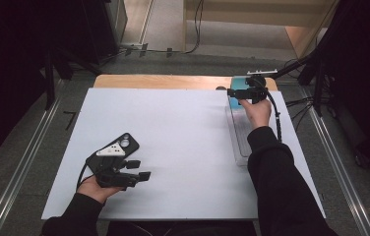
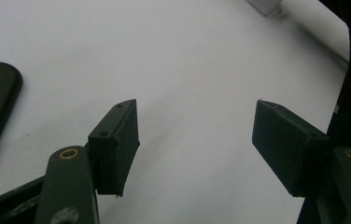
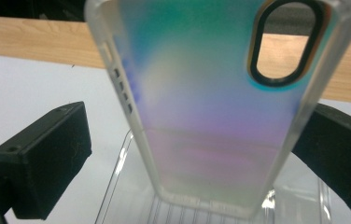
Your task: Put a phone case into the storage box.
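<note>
Jaws first: the right gripper's (image 1: 246,93) pair are standing wide apart. One pad is sitting clear of the phone case (image 3: 211,116) between them, the other is tucked behind its edge, and nothing is pressing. The left gripper's (image 1: 141,170) jaws are also parted, with only bare board between them.

Taking it from the biggest thing down, the white board (image 1: 183,147) is offering broad open room across its middle, while the wooden table (image 1: 163,81) is peeking out along the far side. The clear tray (image 1: 239,142) is lying close to the board's right edge, and the iridescent case is standing in its far end, leaning a little. At the near left a black phone (image 1: 128,142) is lying flat just beside the left gripper.

To my eye the job is handling that case in the tray. I'd be keeping the pads level and centred on its long sides, well below the camera cut-out, and moving straight up or down so the tray wall isn't getting nudged. Any sideways travel is better going left, over open board, not toward that right edge.
</note>
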`<state>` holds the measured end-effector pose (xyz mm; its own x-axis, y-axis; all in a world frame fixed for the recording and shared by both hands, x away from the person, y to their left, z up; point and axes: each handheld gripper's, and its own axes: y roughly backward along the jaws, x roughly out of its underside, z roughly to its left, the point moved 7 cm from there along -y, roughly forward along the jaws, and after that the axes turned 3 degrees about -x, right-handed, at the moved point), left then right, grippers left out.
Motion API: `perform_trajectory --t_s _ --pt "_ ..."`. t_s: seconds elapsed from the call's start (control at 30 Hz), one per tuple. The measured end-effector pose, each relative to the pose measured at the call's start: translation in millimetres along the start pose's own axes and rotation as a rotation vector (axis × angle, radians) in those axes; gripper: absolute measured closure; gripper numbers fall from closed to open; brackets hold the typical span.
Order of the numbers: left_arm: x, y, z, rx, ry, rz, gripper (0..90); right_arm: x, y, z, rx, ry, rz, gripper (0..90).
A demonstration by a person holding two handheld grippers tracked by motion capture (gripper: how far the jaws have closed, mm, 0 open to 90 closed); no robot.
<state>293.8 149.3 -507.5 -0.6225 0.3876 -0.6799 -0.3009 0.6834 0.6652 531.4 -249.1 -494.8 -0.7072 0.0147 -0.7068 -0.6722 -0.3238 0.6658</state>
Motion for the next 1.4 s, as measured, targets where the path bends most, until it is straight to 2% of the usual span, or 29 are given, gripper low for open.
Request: perform_trajectory --t_s 0.1,0.17,0.27,0.5,0.6,0.63,0.7,0.77,0.97,1.07,1.3,1.4 --pt "-0.2 0.5 0.6 -0.002 0.003 0.001 31.9 -2.0 13.9 2.6 0.029 0.013 0.007 0.0" --pt "-0.6 0.7 0.5 -0.003 0.005 0.0 31.9 -2.7 24.2 6.0 0.016 0.003 0.013 0.0" --pt "-1.9 0.8 0.0 0.006 0.026 0.002 31.9 -2.6 39.4 13.1 -0.017 0.025 0.016 0.0" --pt "-3.7 0.8 1.8 -0.001 0.019 0.003 31.9 7.6 66.3 34.4 -0.109 0.043 0.021 0.0" --pt "-7.1 2.2 1.8 0.012 0.064 0.003 32.0 13.2 74.1 46.1 -0.152 0.063 0.013 0.0" --pt "-8.2 3.1 1.7 0.016 0.073 0.005 31.9 15.7 76.0 50.9 -0.182 0.073 0.014 0.0" --pt "-9.8 4.1 2.4 0.015 0.066 -0.003 31.9 21.3 80.0 59.3 -0.22 0.095 0.022 7.3" --pt "-9.4 4.0 3.8 0.006 0.063 0.003 32.0 26.5 84.1 67.0 -0.239 0.122 0.02 8.9" --pt "-11.5 3.9 8.4 -0.001 0.061 0.011 31.9 41.6 91.8 85.9 -0.297 0.163 0.033 9.1" --pt "-13.0 4.2 9.1 0.003 0.057 0.006 31.9 49.9 94.3 94.9 -0.325 0.174 0.033 12.3" --pt "-14.6 3.0 7.3 0.009 0.037 0.011 31.9 70.3 99.6 115.0 -0.394 0.231 0.077 12.4" --pt "-14.8 2.7 6.7 0.013 0.033 0.015 31.9 79.7 102.7 121.9 -0.407 0.249 0.095 13.6"
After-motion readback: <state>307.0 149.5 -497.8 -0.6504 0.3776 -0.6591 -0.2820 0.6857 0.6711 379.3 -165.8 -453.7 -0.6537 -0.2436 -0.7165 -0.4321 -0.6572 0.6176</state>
